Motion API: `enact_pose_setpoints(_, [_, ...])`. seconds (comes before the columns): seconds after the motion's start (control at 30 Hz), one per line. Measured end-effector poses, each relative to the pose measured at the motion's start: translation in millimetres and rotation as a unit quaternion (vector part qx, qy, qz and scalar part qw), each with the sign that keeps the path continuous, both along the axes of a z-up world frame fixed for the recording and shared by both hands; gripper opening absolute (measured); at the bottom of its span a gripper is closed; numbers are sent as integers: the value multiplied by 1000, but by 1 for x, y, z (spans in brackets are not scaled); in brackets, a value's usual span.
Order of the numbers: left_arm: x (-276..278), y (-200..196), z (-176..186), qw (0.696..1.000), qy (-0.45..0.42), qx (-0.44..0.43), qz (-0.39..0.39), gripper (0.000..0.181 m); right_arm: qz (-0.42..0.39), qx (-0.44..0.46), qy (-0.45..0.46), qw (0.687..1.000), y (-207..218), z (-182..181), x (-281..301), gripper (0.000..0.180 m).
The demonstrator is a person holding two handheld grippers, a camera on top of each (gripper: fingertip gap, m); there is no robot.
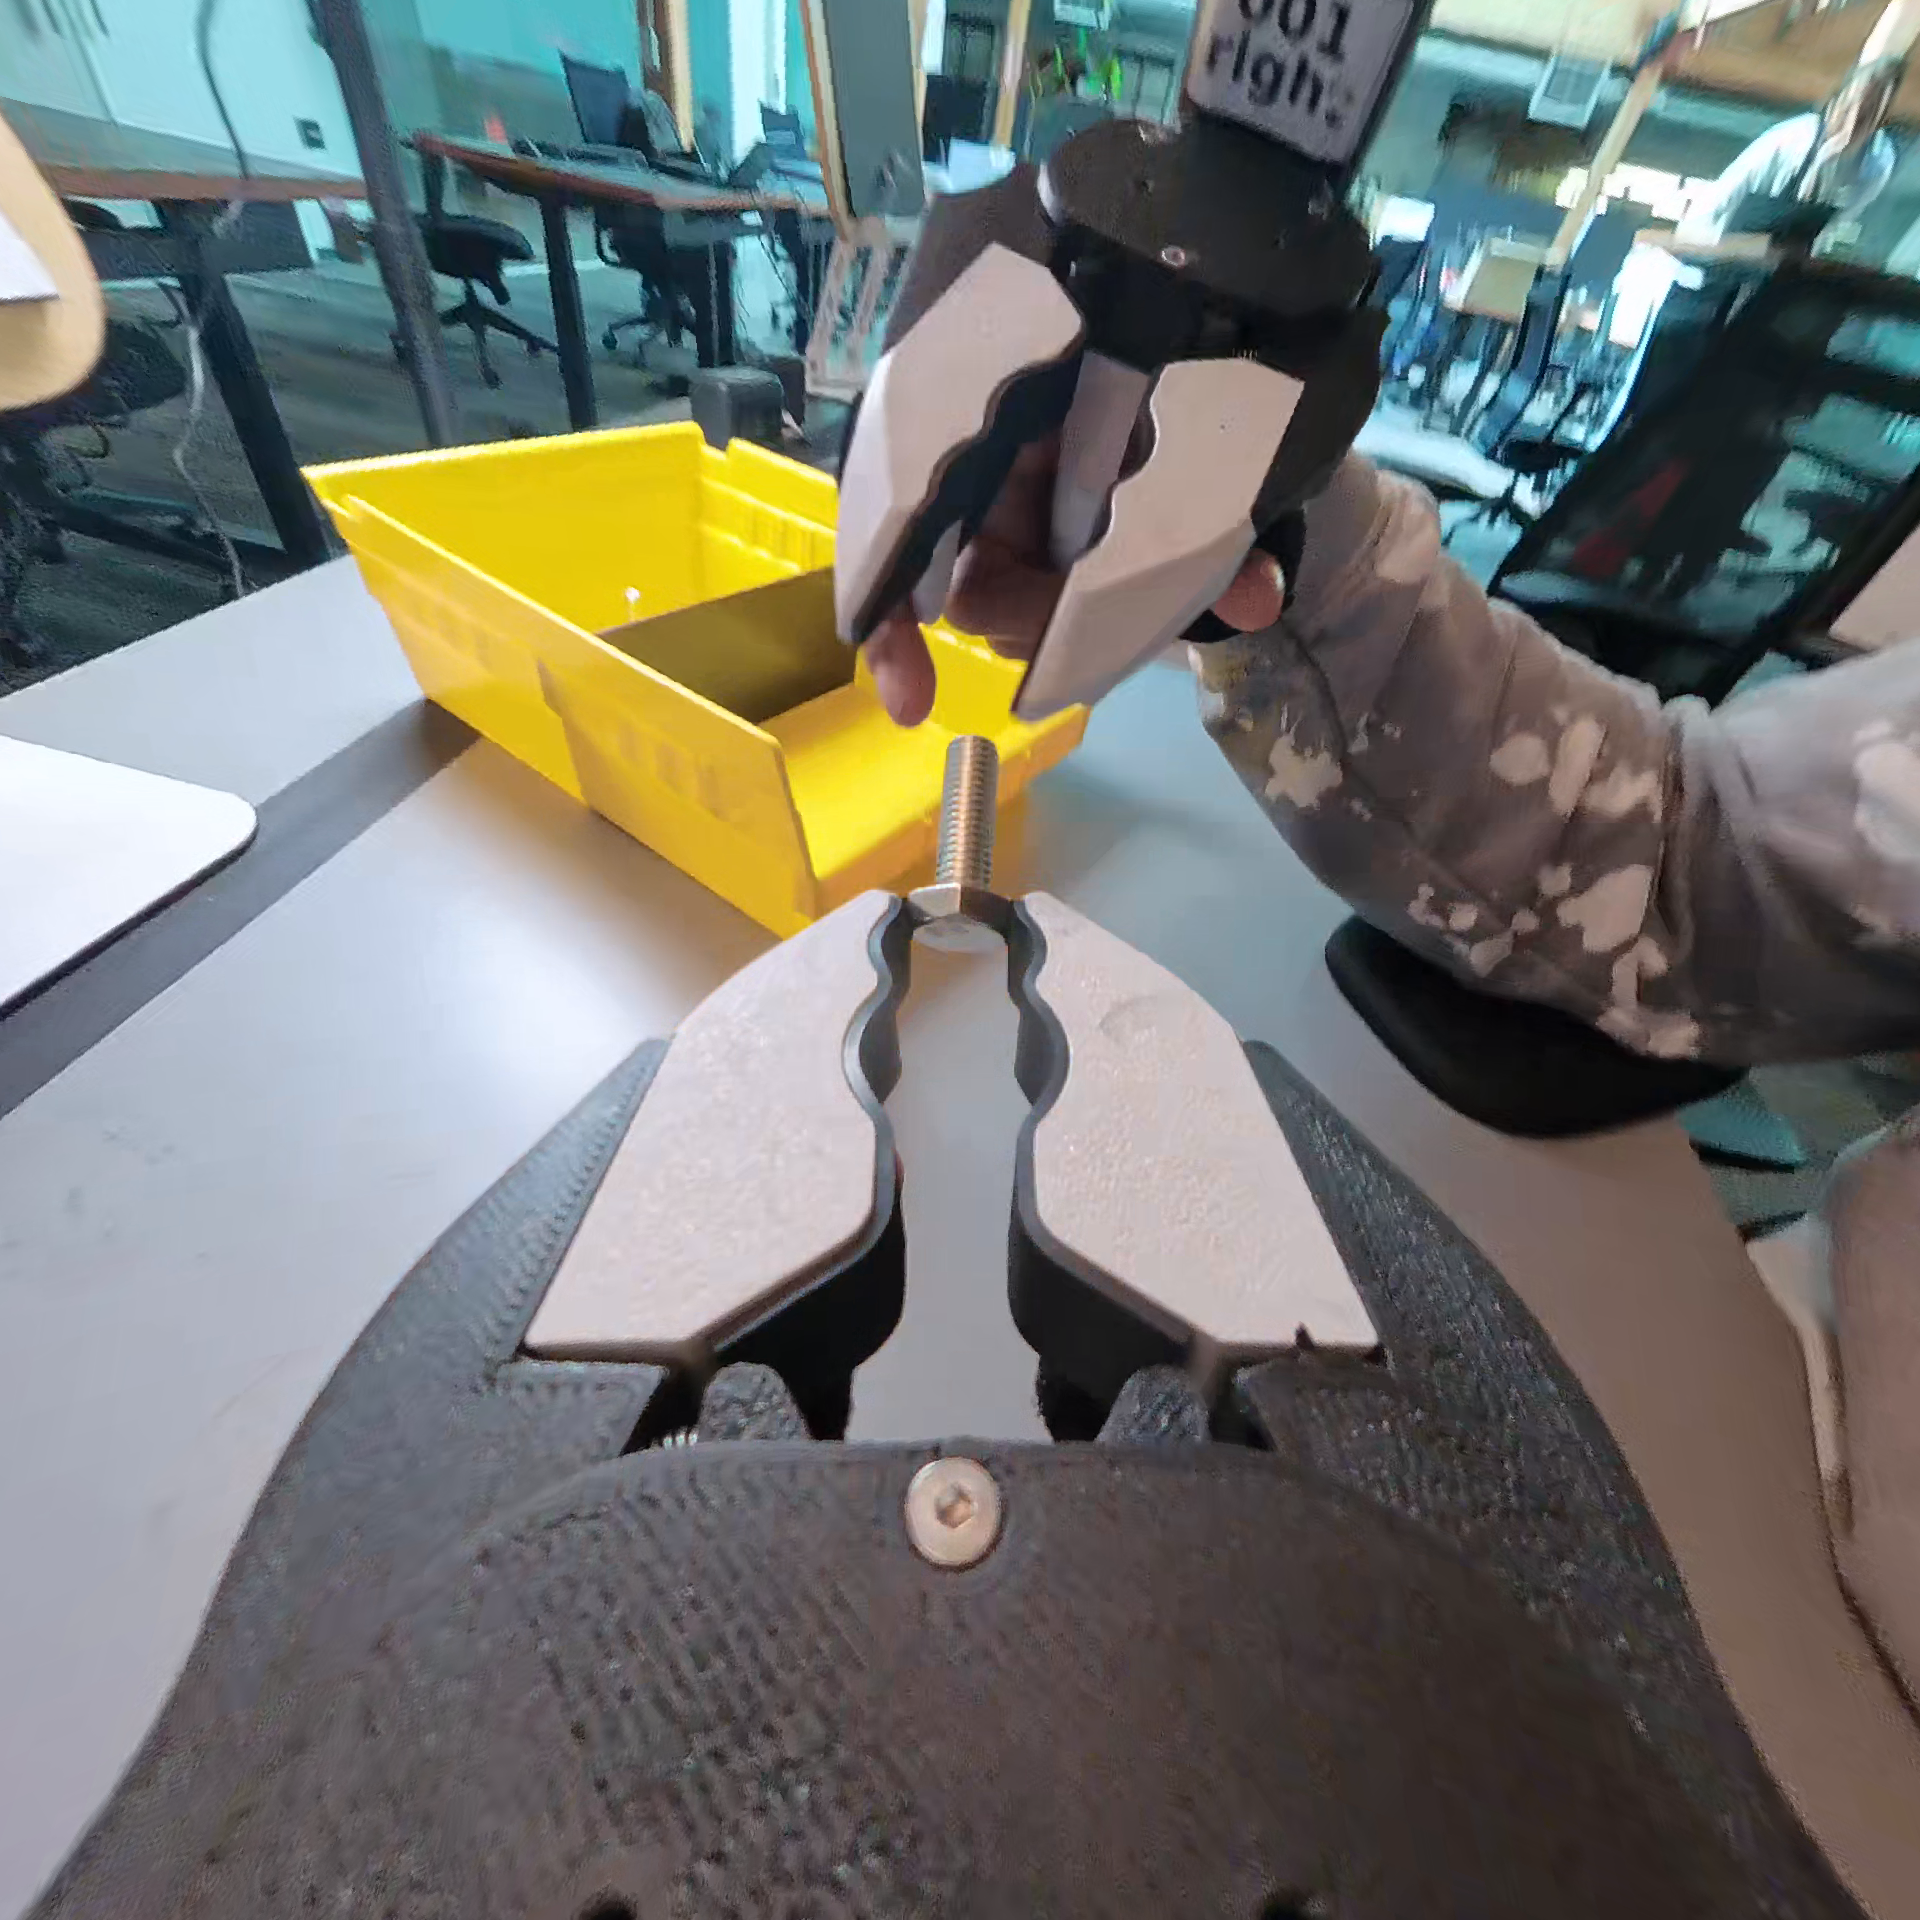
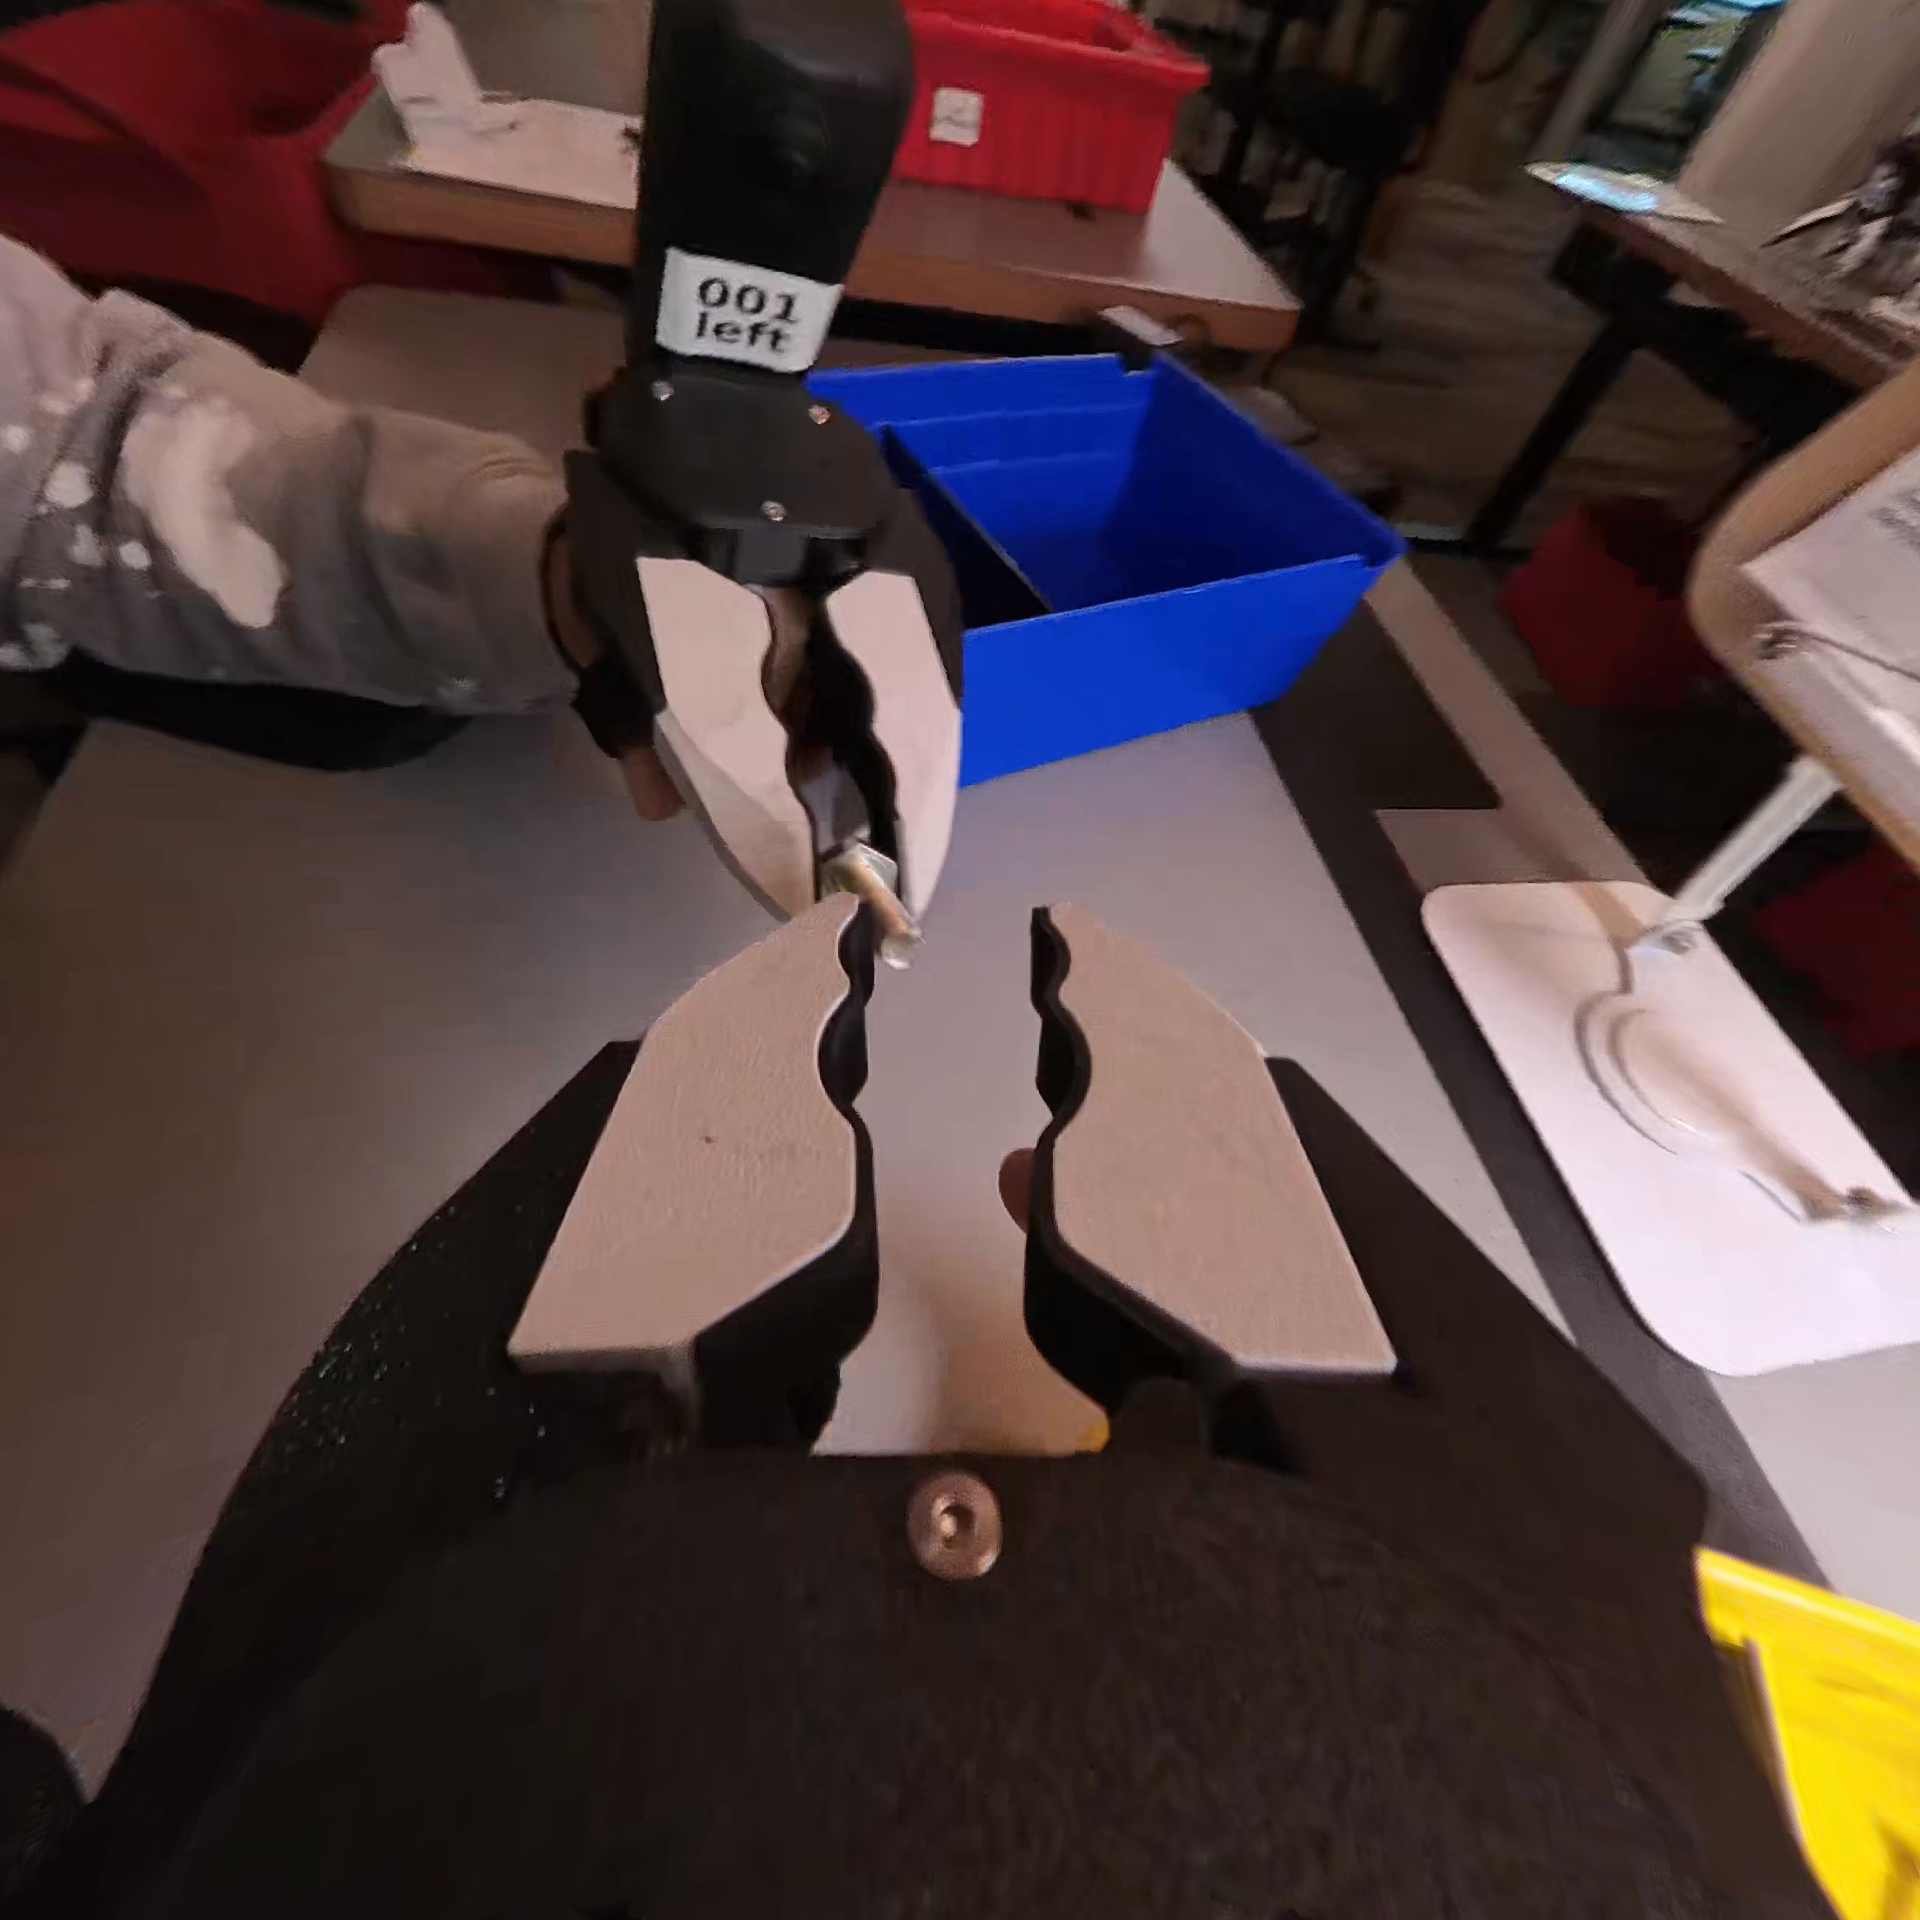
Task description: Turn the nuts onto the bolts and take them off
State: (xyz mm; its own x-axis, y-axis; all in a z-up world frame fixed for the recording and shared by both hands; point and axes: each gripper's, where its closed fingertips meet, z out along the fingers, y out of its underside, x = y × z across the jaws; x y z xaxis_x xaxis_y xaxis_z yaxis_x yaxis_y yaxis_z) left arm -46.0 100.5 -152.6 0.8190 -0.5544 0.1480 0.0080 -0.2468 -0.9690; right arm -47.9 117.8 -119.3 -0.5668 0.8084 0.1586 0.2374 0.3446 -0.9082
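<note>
A silver bolt [image 1: 964,831] is held by its hex head between the tips of my left gripper [image 1: 958,920], threaded shank pointing away, bare of any nut. My right gripper [image 1: 951,665] hangs just beyond the shank's end, jaws apart and empty. In the right wrist view my right gripper [image 2: 948,925] is open, and the bolt [image 2: 883,914] pokes out of my left gripper [image 2: 857,873] right at its left fingertip [image 2: 821,935]. No nut shows in either view.
A yellow bin [image 1: 665,665] stands on the grey table [image 1: 312,1091] behind the bolt; its corner shows in the right wrist view [image 2: 1829,1745]. A blue divided bin [image 2: 1122,561] stands behind my left gripper. A white lamp base [image 2: 1683,1122] lies to the right. About 4 centimetres separates my left fingertips from my right.
</note>
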Motion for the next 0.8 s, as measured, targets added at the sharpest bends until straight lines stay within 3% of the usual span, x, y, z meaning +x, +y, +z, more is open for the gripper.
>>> enact_pose_setpoints(0.07, [4,-1,-1,1000,13,3,-6,18,30,16,-31,999,-16,-16,-2,26])
enact_pose_setpoints(0.13, [3,-3,2,1000,12,5,-9,18,38,32,-49,998,-19,-29,-3,12])
enact_pose_setpoints(0.27, [-1,-5,4,999,36,6,-14,18,41,36,-63,997,-19,-35,-2,10])
enact_pose_setpoints(0.33, [-4,-6,1,999,53,5,-9,18,28,70,-85,994,-14,-45,0,19])
enact_pose_setpoints(0.53, [-6,-7,-13,995,100,-20,-16,18,21,98,-64,993,-19,-40,-5,24])
enact_pose_setpoints(0.67, [-5,-7,-20,992,122,-29,-16,18,32,127,-83,988,-25,-53,-6,11])
enact_pose_setpoints(0.8, [-21,-3,3,996,78,15,33,21,-28,120,-47,991,2,-37,-15,9])
